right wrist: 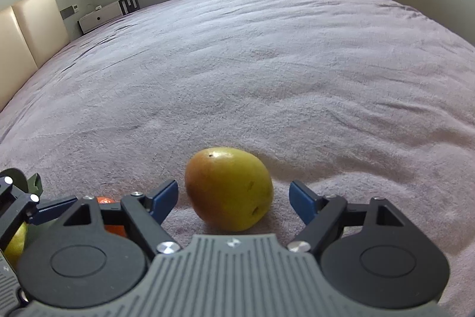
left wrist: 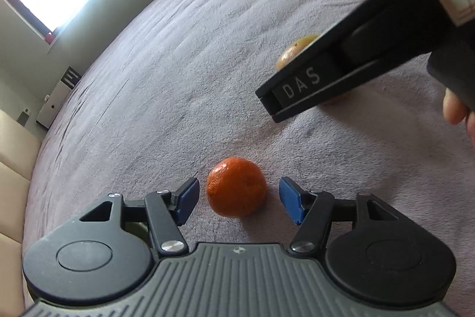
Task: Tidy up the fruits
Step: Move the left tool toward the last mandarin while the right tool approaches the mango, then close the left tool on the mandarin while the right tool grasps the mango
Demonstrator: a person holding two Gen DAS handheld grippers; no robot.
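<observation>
Nearby, orange [left wrist: 236,187] between open left hand-held gripper [left wrist: 237,199], mango [right wrist: 228,188] beyond

1. The mandarin [left wrist: 236,187] was deep orange with a dimpled skin.
2. The pear [right wrist: 228,188] was yellow-green, blushing reddish on one side, with dark specks.
3. The bed [right wrist: 267,64] cover was pale mauve.
4. The left claw [left wrist: 237,199] had blue pads [left wrist: 187,195] on black arms.

Black hand-held gripper [left wrist: 237,199], blue pads [left wrist: 187,199], silver screws
</observation>
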